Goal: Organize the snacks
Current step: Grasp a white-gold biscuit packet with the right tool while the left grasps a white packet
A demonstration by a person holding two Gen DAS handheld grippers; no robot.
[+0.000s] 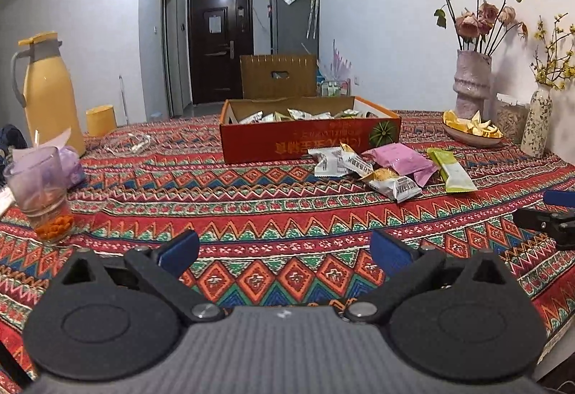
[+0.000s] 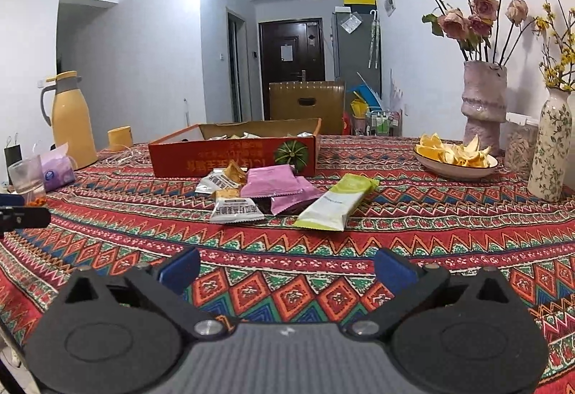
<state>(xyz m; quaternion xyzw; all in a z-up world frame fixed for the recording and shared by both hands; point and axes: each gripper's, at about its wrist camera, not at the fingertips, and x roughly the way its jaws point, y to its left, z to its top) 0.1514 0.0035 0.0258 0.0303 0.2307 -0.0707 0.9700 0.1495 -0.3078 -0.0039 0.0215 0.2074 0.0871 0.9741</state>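
Observation:
An orange cardboard box (image 1: 309,139) (image 2: 230,157) holding several snack packets stands mid-table. In front of it lie loose snacks: a pink packet (image 1: 402,157) (image 2: 269,182), a green-white bar (image 1: 454,171) (image 2: 334,203), and white-orange packets (image 1: 391,184) (image 2: 237,207). My left gripper (image 1: 285,250) is open and empty over the tablecloth, well short of the snacks. My right gripper (image 2: 287,266) is open and empty, a short way in front of the green bar. The right gripper's tip shows at the left view's right edge (image 1: 550,218).
A yellow thermos (image 1: 50,96) (image 2: 72,121), a glass with orange bits (image 1: 43,193) and a tissue pack (image 2: 57,169) stand left. A bowl of orange peels (image 1: 470,130) (image 2: 454,157) and flower vases (image 1: 470,85) (image 2: 550,149) stand right. A patterned cloth (image 1: 251,200) covers the table.

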